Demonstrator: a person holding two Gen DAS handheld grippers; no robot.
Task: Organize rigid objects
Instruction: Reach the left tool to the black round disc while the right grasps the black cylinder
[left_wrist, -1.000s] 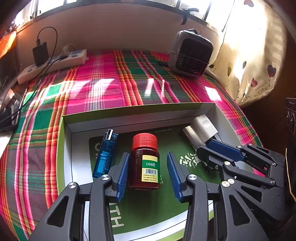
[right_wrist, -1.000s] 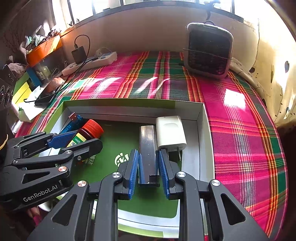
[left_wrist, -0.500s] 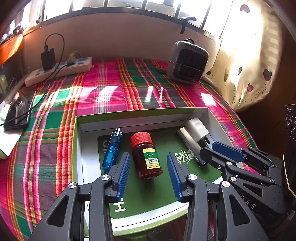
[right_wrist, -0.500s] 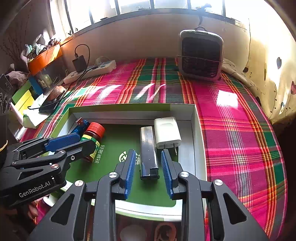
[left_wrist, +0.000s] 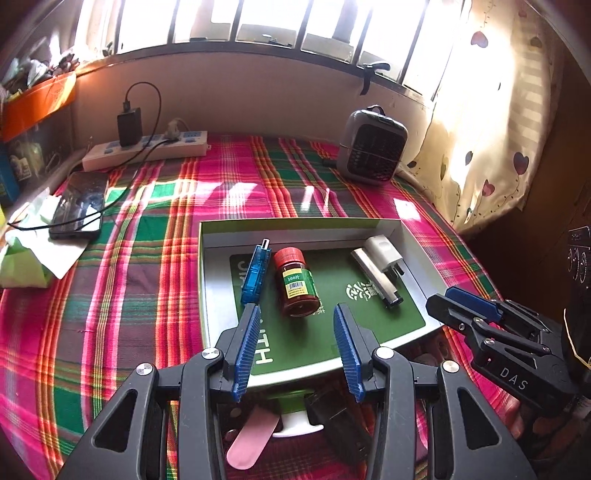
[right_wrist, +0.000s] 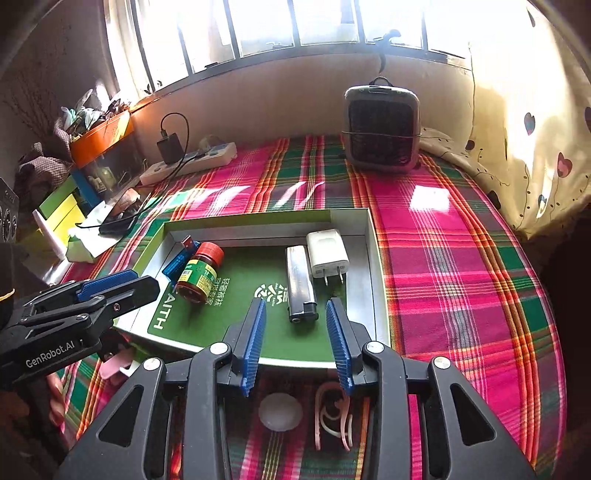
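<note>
- Nearest, under both grippers: loose bits lie on the plaid cloth (right_wrist: 461, 258) short of the tray – a pink flat piece (left_wrist: 251, 439) and a black block (left_wrist: 340, 432) in the left wrist view, a white disc (right_wrist: 280, 411) and pink loops (right_wrist: 332, 413) in the right wrist view. Prob. the next things to sort; which comes next can't be told.
- L gripper (left_wrist: 297, 347): jaws apart, nothing between the pads, aimed down-forward over the tray's near edge.
- R gripper (right_wrist: 295, 343): jaws have just been opening; the lighter is out of them and both pads are clear of it.
- Lighter (right_wrist: 301, 282): just beyond the R tips, flat on the green mat, long axis running away from the gripper, black end nearest. R hand is nearer to it than L.
- Tray (right_wrist: 376, 258): 4 items inside. White charger (right_wrist: 327, 254) touches or sits just beside the lighter's right side, prongs toward the gripper.
- Pill bottle (left_wrist: 295, 282): on its side ahead of the L tips, red cap at the far end. Blue USB stick (left_wrist: 255, 273) just left of it, same heading.
- Judgement: since the loose bits lie nearer than the tips, either hand needs to pull back and dip to reach them.
- Far: power strip (left_wrist: 147, 149), small heater (left_wrist: 373, 151), window.
</note>
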